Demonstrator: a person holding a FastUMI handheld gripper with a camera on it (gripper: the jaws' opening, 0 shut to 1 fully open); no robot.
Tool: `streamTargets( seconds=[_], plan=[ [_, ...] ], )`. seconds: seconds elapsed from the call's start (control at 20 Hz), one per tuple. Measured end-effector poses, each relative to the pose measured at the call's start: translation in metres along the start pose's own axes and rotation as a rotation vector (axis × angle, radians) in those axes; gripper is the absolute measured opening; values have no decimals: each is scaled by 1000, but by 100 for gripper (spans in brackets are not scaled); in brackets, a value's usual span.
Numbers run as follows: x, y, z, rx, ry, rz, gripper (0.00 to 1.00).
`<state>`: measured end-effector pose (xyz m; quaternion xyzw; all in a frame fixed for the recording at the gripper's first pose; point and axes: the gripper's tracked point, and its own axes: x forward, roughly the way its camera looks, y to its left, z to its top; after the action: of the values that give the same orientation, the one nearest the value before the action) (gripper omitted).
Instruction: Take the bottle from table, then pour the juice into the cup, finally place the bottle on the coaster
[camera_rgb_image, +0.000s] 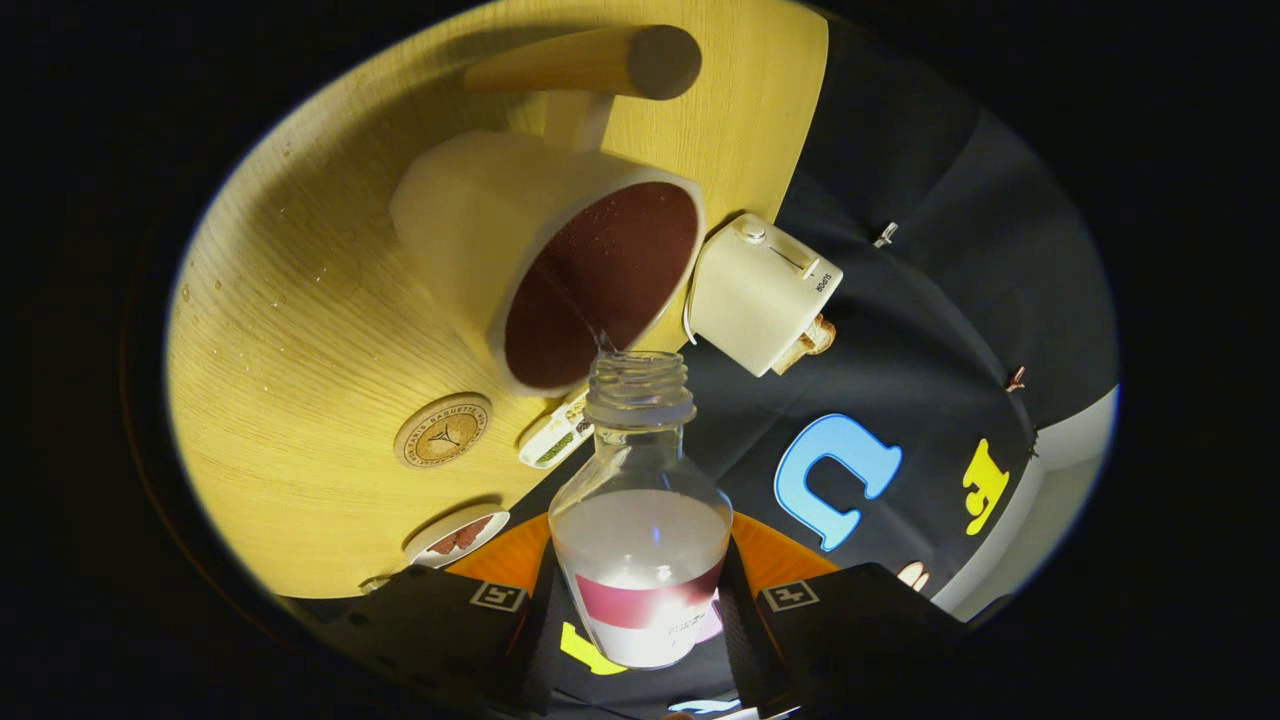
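My gripper (640, 600) is shut on a clear, uncapped bottle (640, 520) with a red label band, held between the fingers. The bottle is tilted with its open mouth at the rim of a cream cup (500, 230), and a thin stream of liquid runs into the cup's dark brown inside (600, 285). Droplets speckle the cup's inner wall. The cup has a wooden handle (590, 62) and stands on the light wooden table (300, 330). A round cork coaster (443, 430) lies on the table beside the cup, ahead of my left finger.
A cream toaster-like box (765, 292) stands just beyond the cup at the table's edge. A small white packet (557, 437) lies near the bottle's neck, and a small plate (462, 535) with brown pieces sits close to my left finger. Water drops dot the table.
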<state>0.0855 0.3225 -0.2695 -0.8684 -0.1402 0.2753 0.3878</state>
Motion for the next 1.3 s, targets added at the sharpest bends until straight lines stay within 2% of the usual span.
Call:
streamTargets(
  seconds=[0.65,1.3],
  plan=[
    [4,-2,11,-37,-88,-54,70],
    [4,-9,8,-32,-103,-87,70]
  ],
)
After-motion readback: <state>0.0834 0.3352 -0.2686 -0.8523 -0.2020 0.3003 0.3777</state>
